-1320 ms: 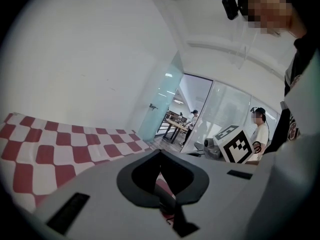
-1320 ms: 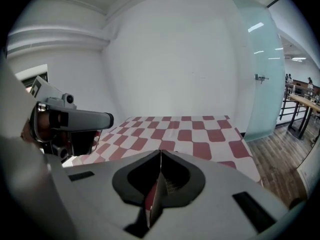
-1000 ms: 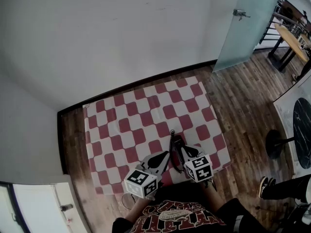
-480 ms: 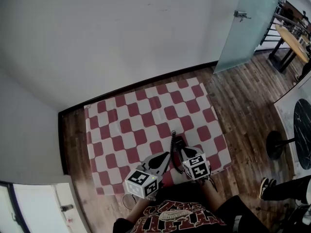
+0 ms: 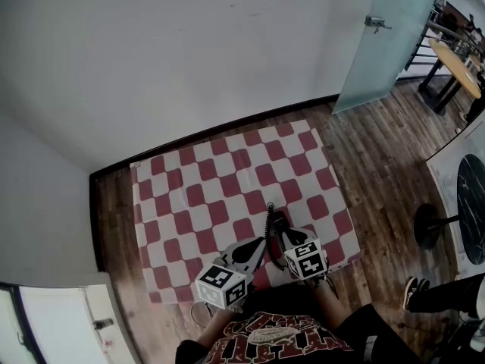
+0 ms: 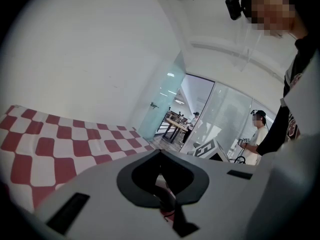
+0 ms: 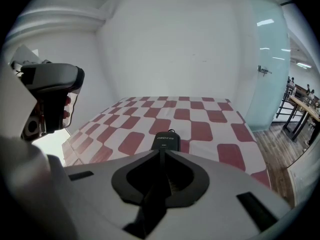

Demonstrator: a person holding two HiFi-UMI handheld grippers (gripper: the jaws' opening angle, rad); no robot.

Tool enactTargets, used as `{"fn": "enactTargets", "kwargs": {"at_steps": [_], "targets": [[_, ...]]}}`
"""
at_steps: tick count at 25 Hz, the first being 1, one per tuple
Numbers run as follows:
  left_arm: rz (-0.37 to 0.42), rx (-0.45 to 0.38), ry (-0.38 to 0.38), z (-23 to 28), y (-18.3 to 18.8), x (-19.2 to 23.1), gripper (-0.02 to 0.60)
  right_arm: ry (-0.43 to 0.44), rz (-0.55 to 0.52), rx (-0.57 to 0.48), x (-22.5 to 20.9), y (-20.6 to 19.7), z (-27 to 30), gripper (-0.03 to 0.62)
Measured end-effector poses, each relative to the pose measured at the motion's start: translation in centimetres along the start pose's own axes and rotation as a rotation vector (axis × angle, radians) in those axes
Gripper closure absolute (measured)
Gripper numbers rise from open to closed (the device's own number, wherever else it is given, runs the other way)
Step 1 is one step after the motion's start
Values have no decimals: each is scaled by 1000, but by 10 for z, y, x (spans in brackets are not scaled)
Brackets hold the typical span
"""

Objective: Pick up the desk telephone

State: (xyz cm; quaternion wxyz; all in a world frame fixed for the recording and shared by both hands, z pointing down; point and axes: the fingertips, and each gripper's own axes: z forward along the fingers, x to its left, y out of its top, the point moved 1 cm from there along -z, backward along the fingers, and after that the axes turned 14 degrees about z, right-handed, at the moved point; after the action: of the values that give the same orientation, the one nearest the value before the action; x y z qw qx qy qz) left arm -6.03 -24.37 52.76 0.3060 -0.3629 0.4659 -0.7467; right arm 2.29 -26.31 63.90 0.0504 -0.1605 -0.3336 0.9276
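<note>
A black desk telephone (image 5: 279, 224) with a coiled cord (image 5: 267, 217) lies near the front edge of the table with the red-and-white checked cloth (image 5: 227, 180). My right gripper (image 5: 285, 236) is over the telephone's near end, jaws shut. In the right gripper view its tips (image 7: 161, 151) meet, and the telephone's black end (image 7: 165, 141) shows just beyond them. My left gripper (image 5: 260, 243) sits just left of the cord. In the left gripper view its jaws (image 6: 160, 151) look closed; something dark and red shows through the opening below, too unclear to name.
A white wall (image 5: 189, 51) runs behind the table. Wooden floor (image 5: 379, 142) lies to the right, with a frosted glass door (image 5: 379, 36), a round black table (image 5: 474, 203) and a bystander's shoe (image 5: 415, 288). Another person (image 6: 260, 131) stands far off.
My right gripper has sunk a little toward the telephone. The left gripper and the telephone have stayed where they were.
</note>
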Motion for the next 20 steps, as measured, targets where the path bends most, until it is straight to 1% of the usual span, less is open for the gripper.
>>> {"fn": "enactTargets", "kwargs": {"at_steps": [1,4,8,16,18,20], "targets": [[-1,1,-2,0,-1,0,581,-2,0,2,0,-1,1,564],[-4,3,-8,0,-3,0,581,-8,2,12,0,-3,3,506],[-7,8,-13,1,-5,-1,581,-13,10,17,-2,-4,5,472],[-19,11,-16,1,-6,0,581,-38,32,19,-6,-5,11,374],[-15,15,-17,0,-5,1,581,-23,51,25,-6,-5,13,346],[-15,17,-18,0,-5,2,581,-8,69,34,-4,-7,17,332]]}}
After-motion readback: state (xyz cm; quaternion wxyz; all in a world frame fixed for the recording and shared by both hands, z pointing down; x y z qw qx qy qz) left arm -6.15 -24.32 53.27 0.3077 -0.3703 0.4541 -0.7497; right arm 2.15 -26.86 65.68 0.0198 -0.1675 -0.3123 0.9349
